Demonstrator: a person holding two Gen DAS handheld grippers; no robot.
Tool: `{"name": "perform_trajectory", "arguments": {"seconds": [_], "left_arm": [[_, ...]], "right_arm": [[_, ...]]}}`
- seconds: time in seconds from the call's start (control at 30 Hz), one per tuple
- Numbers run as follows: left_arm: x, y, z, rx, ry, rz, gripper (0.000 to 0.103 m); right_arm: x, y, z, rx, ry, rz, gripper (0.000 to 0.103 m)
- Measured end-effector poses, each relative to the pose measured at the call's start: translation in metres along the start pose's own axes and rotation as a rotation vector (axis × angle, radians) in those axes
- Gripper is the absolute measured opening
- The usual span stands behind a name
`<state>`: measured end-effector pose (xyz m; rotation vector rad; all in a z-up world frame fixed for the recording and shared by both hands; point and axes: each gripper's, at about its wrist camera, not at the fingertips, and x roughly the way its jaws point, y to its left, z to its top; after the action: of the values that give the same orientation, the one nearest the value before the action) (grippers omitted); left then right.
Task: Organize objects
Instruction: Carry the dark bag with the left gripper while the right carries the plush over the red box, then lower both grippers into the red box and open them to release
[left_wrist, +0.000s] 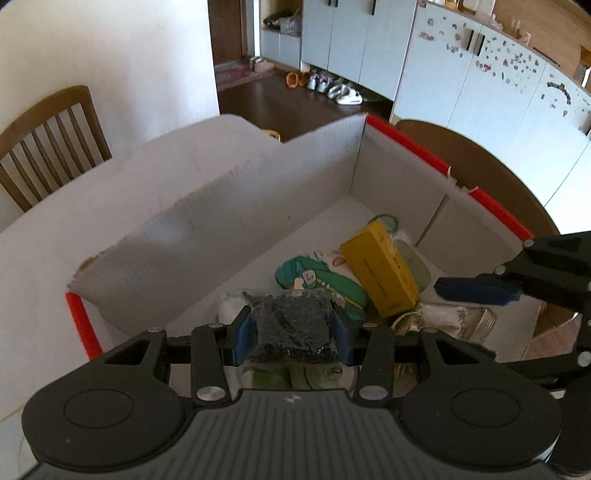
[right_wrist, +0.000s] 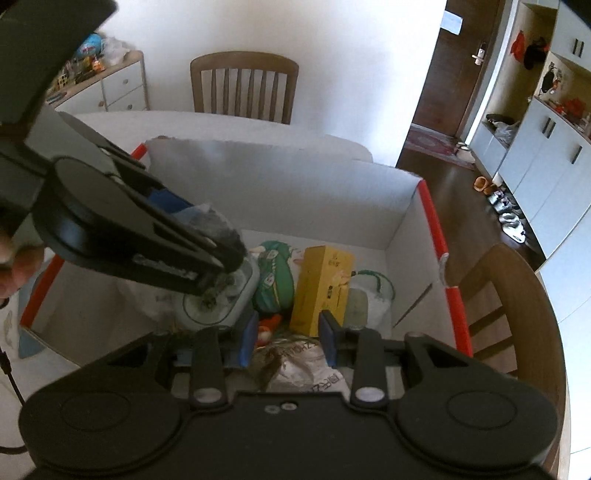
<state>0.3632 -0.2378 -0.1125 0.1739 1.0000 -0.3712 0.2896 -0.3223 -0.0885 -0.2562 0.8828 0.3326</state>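
Leftmost, relative to the big white cardboard box with red-taped edges (left_wrist: 229, 206), stands a wooden slat-backed chair (left_wrist: 48, 147), outside the box's long wall and across the white tabletop (left_wrist: 33, 266) that bears the box. Above the near left part of the box, the left gripper (left_wrist: 291, 332) tilts steeply down, its blue pads (left_wrist: 243, 339) clamped on either side of a clear plastic bag of small dark grains (left_wrist: 290, 325); the bag hangs between the fingers over the box's contents. In the right wrist view that same gripper (right_wrist: 221, 251) reaches in from the left, a fingertip of the person's hand (right_wrist: 14, 262) showing behind it, with the bag (right_wrist: 212, 221) above a white rounded lidded container (right_wrist: 218, 306) lying on the box floor.

Further right inside the box lies a soft green-and-white printed pouch (left_wrist: 325, 280), and against it leans a yellow rectangular carton (left_wrist: 380, 273), tilted, near the middle of the box floor. Beyond the carton sits a white bag with a green cord (right_wrist: 373, 291), towards the box's right wall. At the near side of the box lies a crumpled clear printed packet (right_wrist: 306, 365).

The right gripper (right_wrist: 288, 334) hovers over that near side, its blue fingers (right_wrist: 249, 338) standing a little apart with nothing pinched between them; the packet lies below the gap. Seen from the left wrist, it (left_wrist: 476, 290) enters at the box's right edge.

Outside the box's right wall curves a second wooden chair back (right_wrist: 517, 295), and beyond it run pale blue cabinets (left_wrist: 461, 85) with shoes (left_wrist: 332, 86) on the dark floor.
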Motion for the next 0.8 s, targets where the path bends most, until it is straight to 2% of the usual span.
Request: {"name": "perform_trajectory", "arguments": {"seconds": [0.33,0.47,0.8], "left_arm": [[0.008,0.0,-0.003,0.002,0.026,-0.016,0.044],[0.002,-0.002,-0.006,0.004,0.004,-0.014,0.06],[-0.026,-0.002,-0.018,-0.002,-0.057,-0.004,0.061]], "right_arm": [[-0.01,-0.012,-0.006,0.051,-0.006,0.039,0.037],[-0.015,-0.014,-0.006,0.072,-0.015,0.048,0.041],[-0.03,-0.016,-0.008,0.105,-0.04,0.052,0.046]]}}
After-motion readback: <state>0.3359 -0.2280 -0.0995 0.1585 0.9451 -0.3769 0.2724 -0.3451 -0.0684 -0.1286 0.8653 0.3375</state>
